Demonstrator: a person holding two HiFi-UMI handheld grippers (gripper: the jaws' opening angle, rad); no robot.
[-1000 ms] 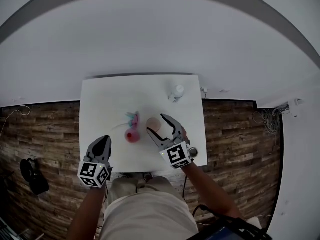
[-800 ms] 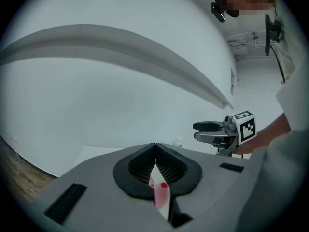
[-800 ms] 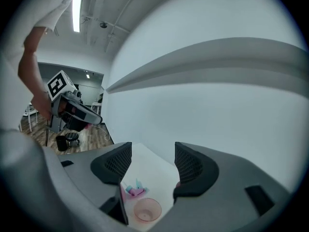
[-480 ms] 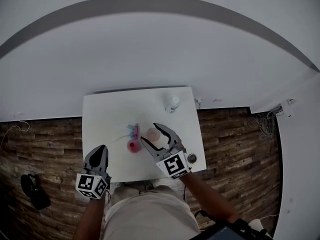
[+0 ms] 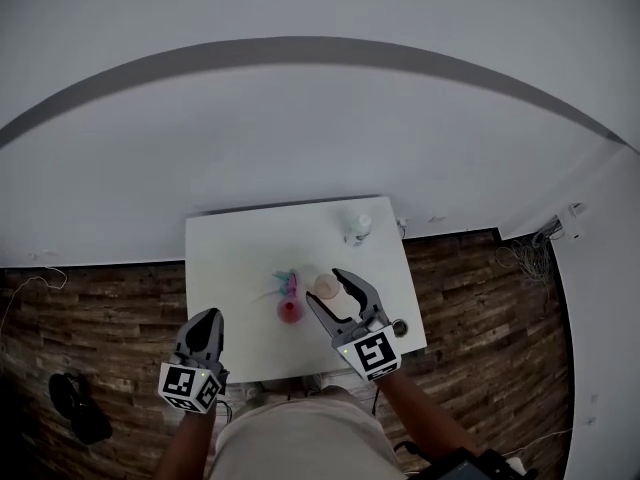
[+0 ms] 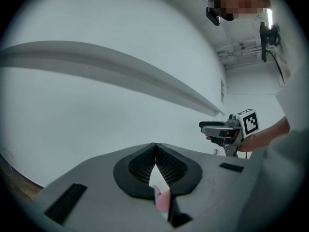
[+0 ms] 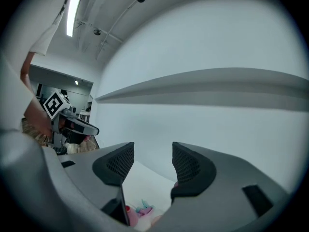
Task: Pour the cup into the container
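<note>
Head view: pre-grasp. Small pink cup sits on the white bench, pale peach round container at its 2 o'clock. Your right gripper, half-spread and empty, has just been closing; your left gripper is pinched together, empty. Next, probably lower onto the cup; free room lies at 10 o'clock.

The left gripper and right gripper have risen above the bench. The right one's jaws have just been closing, with nothing between them.
</note>
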